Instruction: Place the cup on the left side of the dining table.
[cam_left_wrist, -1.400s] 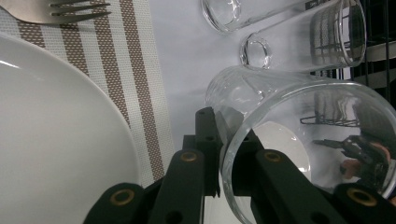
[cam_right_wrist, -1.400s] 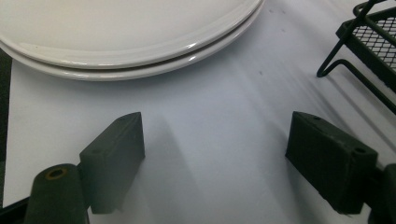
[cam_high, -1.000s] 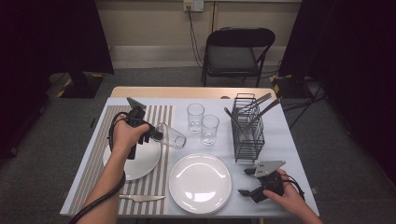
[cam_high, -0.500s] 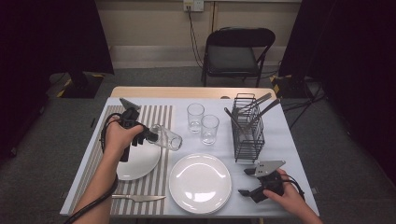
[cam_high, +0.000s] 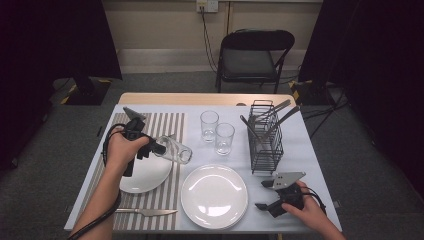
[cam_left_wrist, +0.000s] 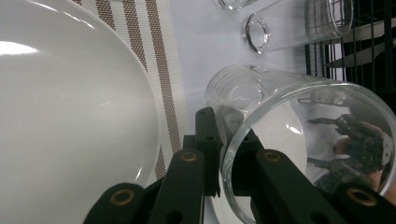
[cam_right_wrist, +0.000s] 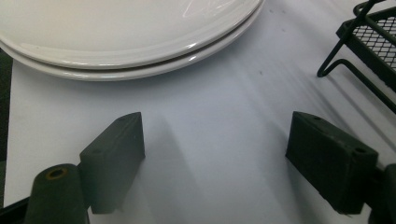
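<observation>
Left claw (cam_high: 152, 148) grips tilted glass (cam_high: 176, 150) above plate (cam_high: 150, 176).

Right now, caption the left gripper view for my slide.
Fingers clamp the rim of a tilted glass beside a white plate.

The left gripper (cam_high: 159, 148) is raised, its fingers (cam_left_wrist: 208, 140) clamped together; the right gripper (cam_high: 265, 194) rests low with fingers (cam_right_wrist: 116, 154) wide apart.

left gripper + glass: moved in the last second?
Yes. The left gripper, clamped on the glass's rim, has shifted slightly nearer the camera and rightward, judged against the two standing glasses; glass tilted above the table.
</observation>
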